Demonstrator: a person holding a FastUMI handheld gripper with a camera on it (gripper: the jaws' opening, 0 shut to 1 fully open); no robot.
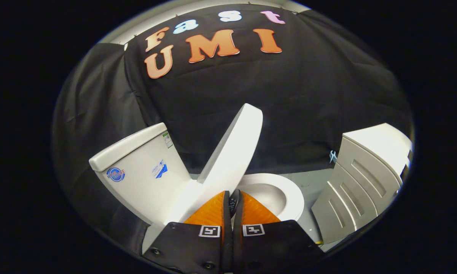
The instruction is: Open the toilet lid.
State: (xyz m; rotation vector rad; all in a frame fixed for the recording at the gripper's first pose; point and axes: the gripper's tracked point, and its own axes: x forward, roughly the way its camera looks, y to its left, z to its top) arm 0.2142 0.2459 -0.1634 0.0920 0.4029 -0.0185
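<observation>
At the left sits the tank [137,171]. In the middle the toilet lid [232,152] stands half up, leaning. The claw [234,199] below it is pinched almost closed, holding nothing. At the right is a cabinet [365,179]. With nothing holding it, the lid could fall back onto the bowl [281,194].

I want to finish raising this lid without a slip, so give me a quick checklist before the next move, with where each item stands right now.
1. Toilet lid off the seat: ok, raised partway, tilted toward the tank.
2. Lid fully open against the tank: not ok, a gap remains.
3. Claw closed: ok, fingers nearly together.
4. Claw gripping the lid: cannot tell.
5. Cabinet clear of the lid: ok, it stands apart beside the bowl.
</observation>
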